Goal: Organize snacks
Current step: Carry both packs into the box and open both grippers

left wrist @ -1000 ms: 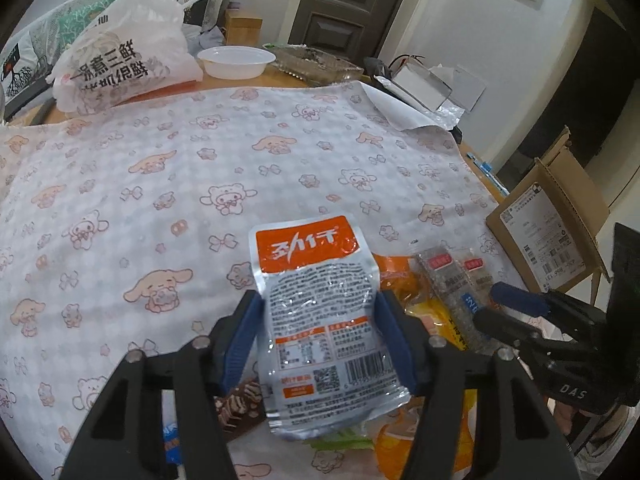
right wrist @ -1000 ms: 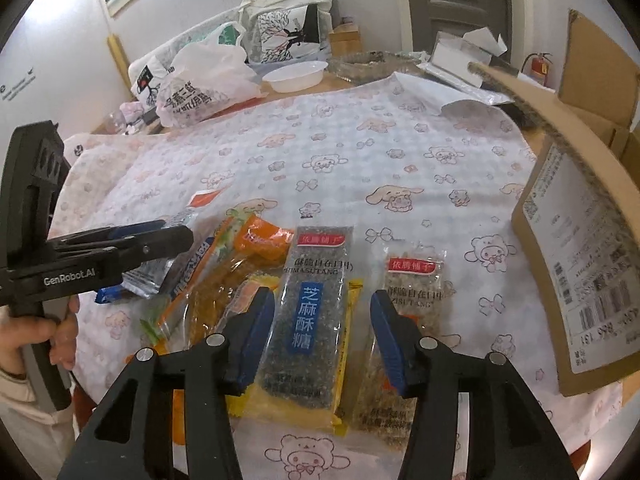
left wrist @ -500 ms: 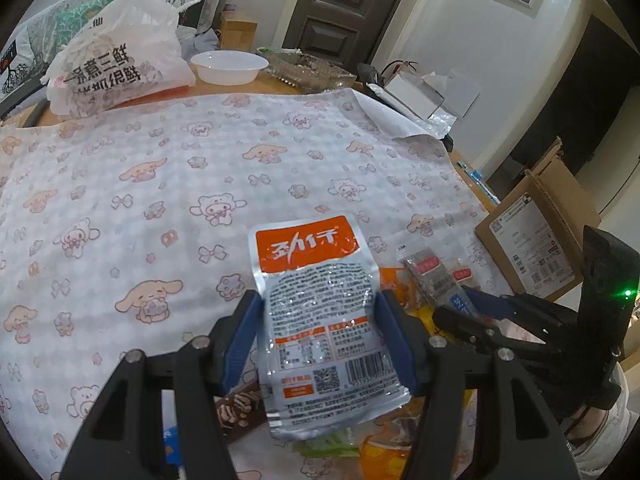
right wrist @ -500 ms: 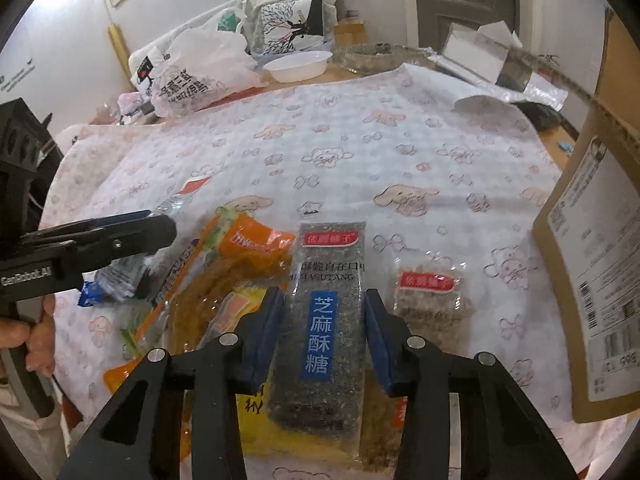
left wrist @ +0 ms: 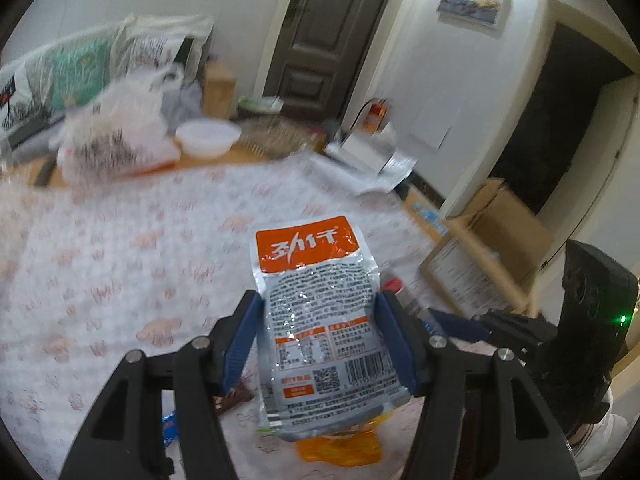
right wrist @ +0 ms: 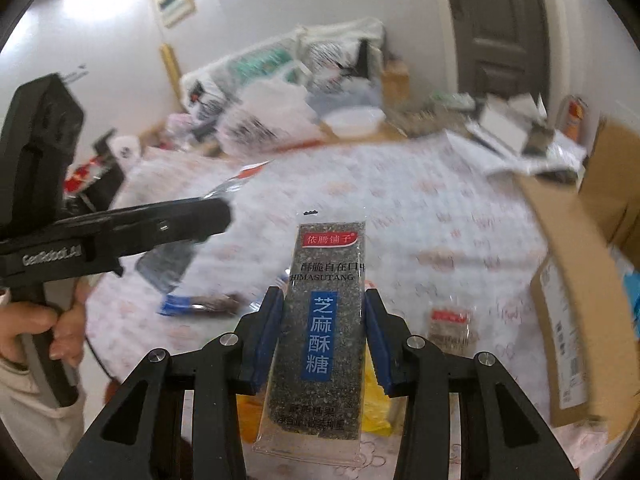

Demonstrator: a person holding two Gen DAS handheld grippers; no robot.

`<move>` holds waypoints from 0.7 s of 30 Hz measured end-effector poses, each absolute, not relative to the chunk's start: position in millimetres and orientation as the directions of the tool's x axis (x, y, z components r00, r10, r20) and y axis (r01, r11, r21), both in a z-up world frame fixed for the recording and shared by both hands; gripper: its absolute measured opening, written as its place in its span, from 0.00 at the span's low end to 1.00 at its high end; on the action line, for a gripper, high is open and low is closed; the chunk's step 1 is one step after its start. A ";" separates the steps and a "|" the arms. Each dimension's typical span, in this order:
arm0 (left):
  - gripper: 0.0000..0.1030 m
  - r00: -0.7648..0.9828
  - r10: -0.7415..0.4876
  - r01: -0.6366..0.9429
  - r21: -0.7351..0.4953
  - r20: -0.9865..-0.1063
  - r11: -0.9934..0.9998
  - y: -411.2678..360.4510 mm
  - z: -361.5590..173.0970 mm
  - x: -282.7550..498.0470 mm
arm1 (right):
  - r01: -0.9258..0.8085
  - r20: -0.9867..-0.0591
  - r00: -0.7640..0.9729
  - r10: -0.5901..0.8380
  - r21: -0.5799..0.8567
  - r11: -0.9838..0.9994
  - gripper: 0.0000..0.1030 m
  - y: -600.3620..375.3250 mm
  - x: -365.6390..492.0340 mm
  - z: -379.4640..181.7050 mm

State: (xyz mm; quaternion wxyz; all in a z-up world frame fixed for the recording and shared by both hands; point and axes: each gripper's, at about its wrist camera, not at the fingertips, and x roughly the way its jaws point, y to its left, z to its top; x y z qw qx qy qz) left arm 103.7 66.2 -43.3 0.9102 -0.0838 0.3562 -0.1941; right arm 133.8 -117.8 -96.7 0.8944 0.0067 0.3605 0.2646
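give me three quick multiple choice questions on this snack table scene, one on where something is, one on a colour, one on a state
1. Where is the cardboard box in the right wrist view?
A. right edge of the table
B. under the white bowl
C. left of the left gripper

2. What colour is the top band of the silver pouch?
A. green
B. orange
C. purple

3. What is the right gripper doing?
A. open over bare cloth
B. shut on the sesame bar
C. shut on a bowl

Answers: 1 A, it sits at the table's right edge. 2 B, the band is orange. 3 B, both pads press the sesame bar.
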 end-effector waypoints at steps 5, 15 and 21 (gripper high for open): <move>0.55 0.717 -0.442 0.365 -0.249 -0.540 0.897 33.9 11.3 80.1 | -0.519 -0.537 0.673 0.508 0.147 0.842 0.35 -136.5 109.0 -49.4; 0.55 0.665 -0.547 0.525 -0.202 -0.508 0.826 -93.4 56.9 86.1 | -0.408 -0.438 0.787 0.434 0.157 0.899 0.35 -248.3 104.1 -19.7; 0.55 0.569 -0.593 0.607 -0.195 -0.570 0.770 -185.5 42.0 120.1 | -0.286 -0.468 0.814 0.343 0.190 0.939 0.35 -320.4 123.8 -41.8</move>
